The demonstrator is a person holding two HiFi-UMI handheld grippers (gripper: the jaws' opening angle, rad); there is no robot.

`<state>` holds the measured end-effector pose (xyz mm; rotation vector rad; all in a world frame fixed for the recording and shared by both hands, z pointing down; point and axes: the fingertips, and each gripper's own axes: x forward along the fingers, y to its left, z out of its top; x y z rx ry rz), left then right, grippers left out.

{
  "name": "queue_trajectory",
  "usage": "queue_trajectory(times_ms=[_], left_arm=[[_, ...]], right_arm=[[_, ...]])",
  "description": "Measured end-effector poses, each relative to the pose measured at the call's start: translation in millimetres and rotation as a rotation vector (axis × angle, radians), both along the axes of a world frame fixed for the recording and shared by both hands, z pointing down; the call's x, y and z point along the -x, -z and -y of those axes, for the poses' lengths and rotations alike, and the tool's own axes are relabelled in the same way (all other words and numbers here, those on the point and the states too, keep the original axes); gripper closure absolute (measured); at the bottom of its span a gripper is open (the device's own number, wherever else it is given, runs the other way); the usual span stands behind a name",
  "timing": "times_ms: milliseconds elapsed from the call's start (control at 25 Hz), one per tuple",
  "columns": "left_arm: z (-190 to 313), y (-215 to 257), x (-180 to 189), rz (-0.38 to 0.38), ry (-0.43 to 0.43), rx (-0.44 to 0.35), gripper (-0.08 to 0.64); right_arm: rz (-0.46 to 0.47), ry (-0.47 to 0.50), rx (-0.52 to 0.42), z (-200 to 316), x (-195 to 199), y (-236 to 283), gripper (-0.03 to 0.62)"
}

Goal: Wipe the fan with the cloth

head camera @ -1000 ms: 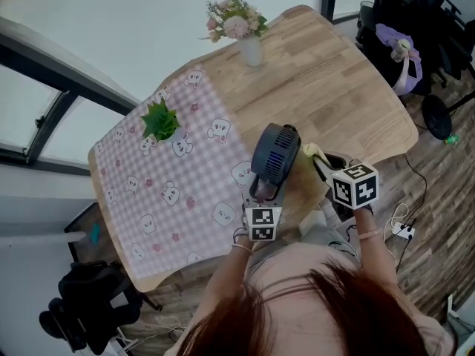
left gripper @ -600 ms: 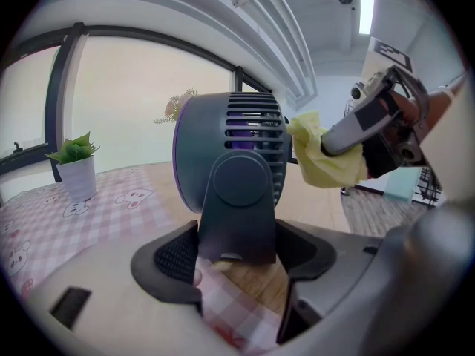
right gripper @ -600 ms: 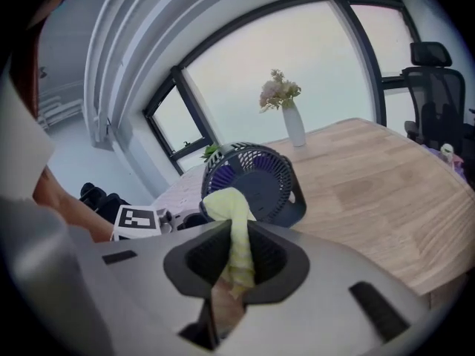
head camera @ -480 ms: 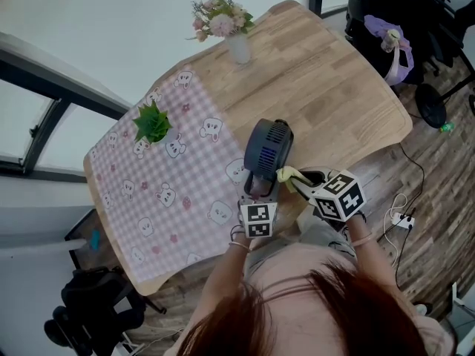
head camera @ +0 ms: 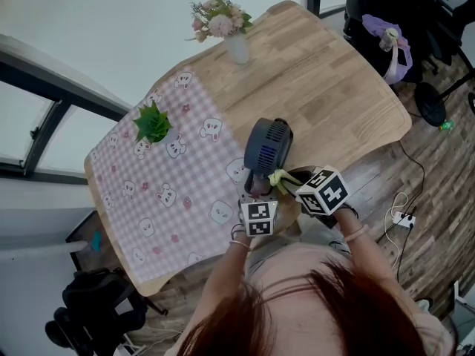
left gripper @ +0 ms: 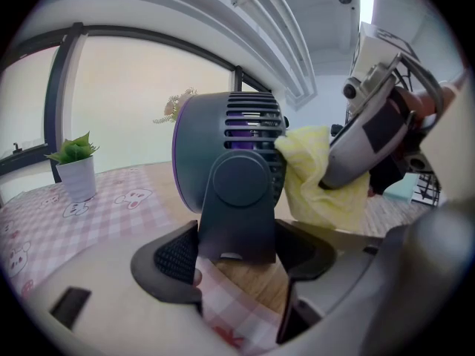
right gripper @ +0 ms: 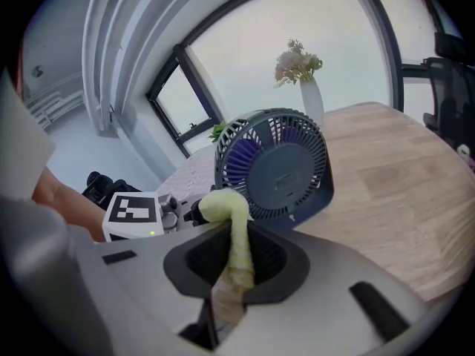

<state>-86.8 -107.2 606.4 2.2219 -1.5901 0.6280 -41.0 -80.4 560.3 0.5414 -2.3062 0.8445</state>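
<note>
I hold the fan [head camera: 267, 148] with my left gripper [head camera: 257, 193]. In the left gripper view my left gripper [left gripper: 237, 256] has its two jaws pulled in close, one on each side of the flat foot of the fan [left gripper: 231, 170], and both black pads touch it. The fan stands up straight near my edge of the table [head camera: 338, 87], right where the pink checked mat [head camera: 167, 188] meets the bare wood. My right gripper [head camera: 288, 182] is just beside the fan on its right side. In the right gripper view my right gripper [right gripper: 236, 262] has its jaws squeezed tight on the yellow cloth [right gripper: 234, 232]. The cloth sticks up from between the jaws and bends over at the top, next to the low left rim of the fan [right gripper: 280, 167]. From the left gripper view the cloth [left gripper: 315, 185] is bunched up and touches the side of the fan's grille, with the right gripper [left gripper: 375, 136] behind it. In the head view the cloth [head camera: 280, 176] is a small yellow bit between the fan and my right gripper. A little green plant [head camera: 152, 122] sits on the mat, well away from the fan. A vase of flowers [head camera: 226, 24] stands at the far side of the table.
</note>
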Motion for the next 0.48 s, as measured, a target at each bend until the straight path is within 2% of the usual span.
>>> queue_trajectory(times_ms=[200, 480], left_arm=[[0.7, -1.3, 0.7, 0.0, -0.002, 0.004, 0.253], [0.7, -1.9, 0.6, 0.003, -0.006, 0.007, 0.253]], right_arm=[[-0.034, -0.015, 0.016, 7.2, 2.5, -7.1, 0.545], [-0.034, -0.052, 0.04, 11.7, 2.8, -11.2, 0.545]])
